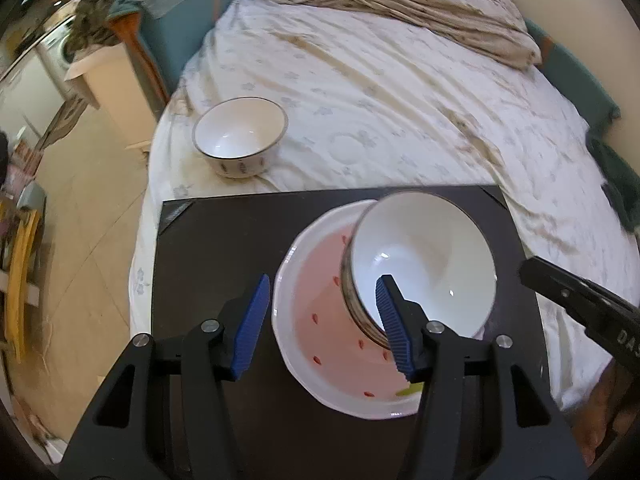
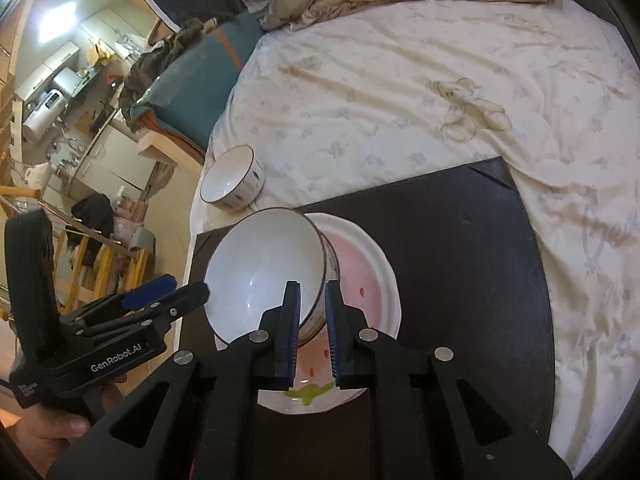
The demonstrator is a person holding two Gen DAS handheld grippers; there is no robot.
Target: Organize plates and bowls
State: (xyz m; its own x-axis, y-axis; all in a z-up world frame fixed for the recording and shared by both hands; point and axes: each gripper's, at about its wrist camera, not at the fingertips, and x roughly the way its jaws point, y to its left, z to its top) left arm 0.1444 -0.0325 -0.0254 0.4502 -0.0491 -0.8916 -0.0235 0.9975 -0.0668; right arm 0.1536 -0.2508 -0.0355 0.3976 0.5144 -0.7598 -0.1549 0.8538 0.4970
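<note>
White bowl (image 2: 264, 272) is being held tilted over the pink plate (image 2: 360, 276) on the black board (image 2: 460, 260), its rim pinched by the right gripper (image 2: 312, 300). Left gripper (image 1: 320, 300) is being kept spread, gripping nothing. Next, the bowl likely needs levelling and setting down; a second bowl (image 1: 240, 136) is waiting on the bed.

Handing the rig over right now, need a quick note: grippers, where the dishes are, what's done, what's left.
Right gripper: shut on the rim of the tilted bowl.
Left gripper: open, one finger inside that bowl, nothing gripped.
The bowl leans on the pink plate, which sits on the dark board on the bed.
Second bowl stands upright on the bedsheet, off the board.
Done: plate on board, first bowl brought to it.
Left: settle the held bowl flat, then probably fetch the second bowl.
</note>
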